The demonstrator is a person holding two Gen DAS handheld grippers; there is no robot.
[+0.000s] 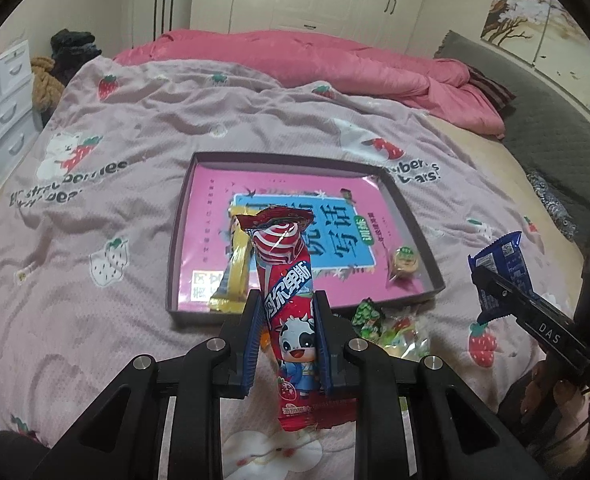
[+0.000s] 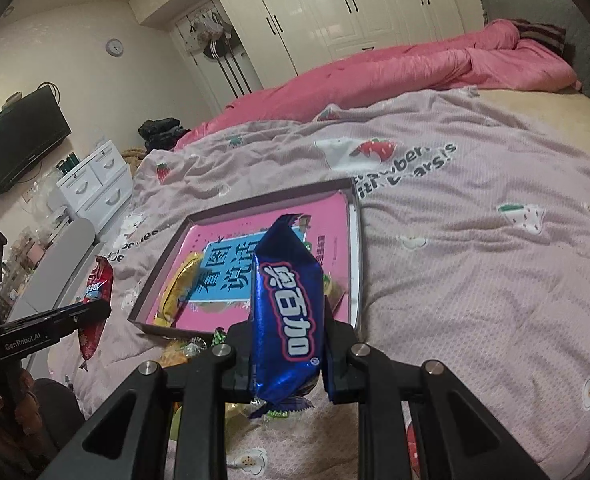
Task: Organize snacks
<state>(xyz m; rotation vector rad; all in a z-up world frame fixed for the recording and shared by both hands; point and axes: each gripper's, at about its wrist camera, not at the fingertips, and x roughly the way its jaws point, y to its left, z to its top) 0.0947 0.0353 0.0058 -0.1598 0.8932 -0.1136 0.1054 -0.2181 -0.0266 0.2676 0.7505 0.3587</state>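
My left gripper [image 1: 287, 304] is shut on a red strawberry candy wrapper [image 1: 285, 276], held upright just in front of the shallow box lid [image 1: 415, 220]. The lid lies on the bed with a pink book [image 1: 215, 192] inside it, a yellow wrapper [image 1: 235, 272] at its near left and a small round candy [image 1: 405, 262] at its near right. My right gripper [image 2: 289, 312] is shut on a blue cookie packet [image 2: 285, 316], held above the lid's near edge [image 2: 357, 240]. The right gripper also shows in the left wrist view [image 1: 495, 292], and the left one in the right wrist view [image 2: 91, 312].
Several loose snacks in green and clear wrappers [image 1: 387, 324] lie on the strawberry-print sheet [image 1: 115, 208] just before the lid. A pink duvet [image 1: 295, 60] is bunched at the far side. White drawers [image 2: 95, 184] and a TV [image 2: 19, 140] stand to the left.
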